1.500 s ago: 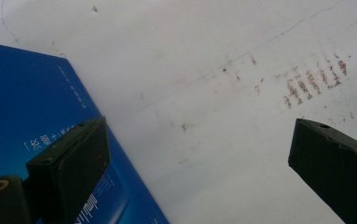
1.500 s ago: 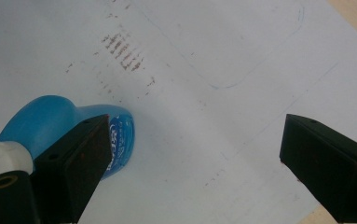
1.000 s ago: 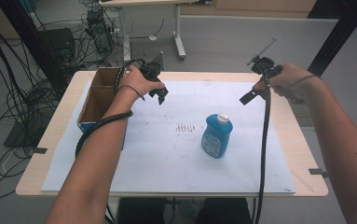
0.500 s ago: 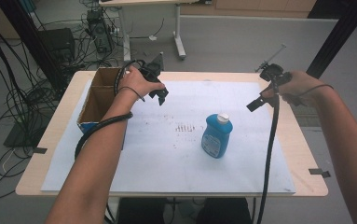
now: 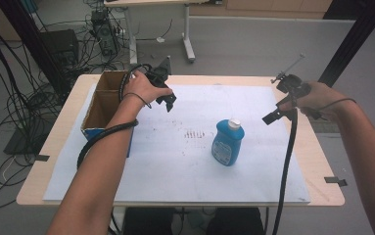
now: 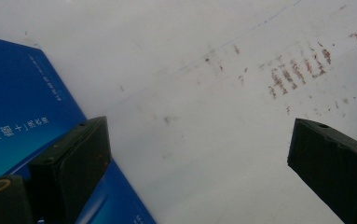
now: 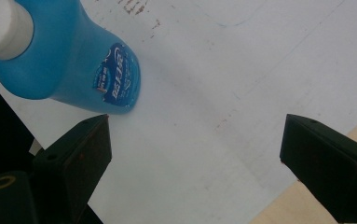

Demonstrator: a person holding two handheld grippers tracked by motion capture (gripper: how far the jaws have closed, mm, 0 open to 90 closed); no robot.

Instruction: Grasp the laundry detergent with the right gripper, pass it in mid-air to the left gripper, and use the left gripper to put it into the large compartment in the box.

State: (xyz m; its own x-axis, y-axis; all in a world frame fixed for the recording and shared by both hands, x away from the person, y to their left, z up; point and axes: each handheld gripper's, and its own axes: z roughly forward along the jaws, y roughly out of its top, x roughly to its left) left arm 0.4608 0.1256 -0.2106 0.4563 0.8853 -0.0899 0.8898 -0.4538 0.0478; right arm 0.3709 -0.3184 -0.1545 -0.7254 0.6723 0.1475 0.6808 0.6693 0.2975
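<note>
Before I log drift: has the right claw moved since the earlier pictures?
Yes. In the high view the right claw has shifted rightward, away from the blue bottle, toward the table's right edge.

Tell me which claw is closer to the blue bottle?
The right claw. It hangs open just beside the blue bottle, on the person's right side. The left claw is farther away, up by the cardboard box.

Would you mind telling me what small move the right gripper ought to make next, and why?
Probably bring the right gripper leftward and down toward the blue plastic bottle with the white cap. Its jaws stand open with nothing between them, the bottle stands upright and untouched on the white paper sheet, and the left gripper hovers by the open cardboard box.
</note>
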